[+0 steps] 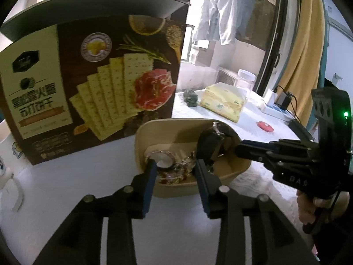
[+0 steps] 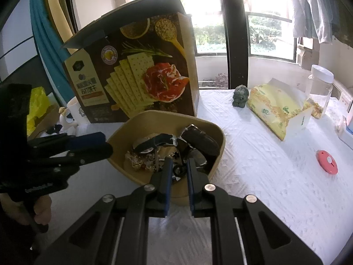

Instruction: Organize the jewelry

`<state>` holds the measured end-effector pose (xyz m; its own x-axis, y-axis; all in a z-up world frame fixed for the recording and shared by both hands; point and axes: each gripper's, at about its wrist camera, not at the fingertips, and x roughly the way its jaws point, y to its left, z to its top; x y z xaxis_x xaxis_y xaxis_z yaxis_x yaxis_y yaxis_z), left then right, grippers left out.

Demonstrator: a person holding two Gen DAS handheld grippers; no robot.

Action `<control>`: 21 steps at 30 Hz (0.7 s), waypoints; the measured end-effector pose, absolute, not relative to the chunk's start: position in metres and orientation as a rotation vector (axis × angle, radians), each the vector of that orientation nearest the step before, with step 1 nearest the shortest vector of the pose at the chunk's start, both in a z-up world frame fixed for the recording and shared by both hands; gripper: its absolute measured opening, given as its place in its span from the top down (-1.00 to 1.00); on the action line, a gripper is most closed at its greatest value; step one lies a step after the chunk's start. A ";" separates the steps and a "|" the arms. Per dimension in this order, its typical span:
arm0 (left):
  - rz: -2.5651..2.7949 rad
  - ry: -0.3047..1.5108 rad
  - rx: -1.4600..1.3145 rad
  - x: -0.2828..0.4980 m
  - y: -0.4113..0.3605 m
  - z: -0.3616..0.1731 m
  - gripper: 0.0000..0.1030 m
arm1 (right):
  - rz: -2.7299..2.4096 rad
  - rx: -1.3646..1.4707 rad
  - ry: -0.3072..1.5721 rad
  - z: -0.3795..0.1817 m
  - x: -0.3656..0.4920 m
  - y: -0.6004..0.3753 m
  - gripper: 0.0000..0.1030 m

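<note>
Watch (image 2: pixel 199 140) slants up-left in bowl (image 2: pixel 136 121) (tilted)

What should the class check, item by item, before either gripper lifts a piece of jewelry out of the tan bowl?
1. Tan bowl upright on table: ok.
2. Left gripper open over the jewelry pile: ok.
3. Right gripper open at the near rim: ok.
4. Right gripper clear of the black watch: cannot tell.
5. Grippers apart from each other: ok.
6. Cracker box behind bowl, clear of both grippers: ok.
</note>
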<state>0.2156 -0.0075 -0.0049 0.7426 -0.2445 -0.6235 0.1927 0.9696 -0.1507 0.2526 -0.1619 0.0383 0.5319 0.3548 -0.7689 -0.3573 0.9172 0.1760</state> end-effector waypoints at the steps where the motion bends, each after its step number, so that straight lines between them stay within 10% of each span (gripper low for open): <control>1: -0.233 0.694 -0.080 0.213 -0.005 -0.005 0.24 | 0.419 -0.003 0.918 0.038 0.252 -0.161 0.77; 21: -0.152 0.658 -0.119 0.141 0.013 0.015 -0.12 | 0.380 -0.005 0.892 0.064 0.202 -0.158 0.55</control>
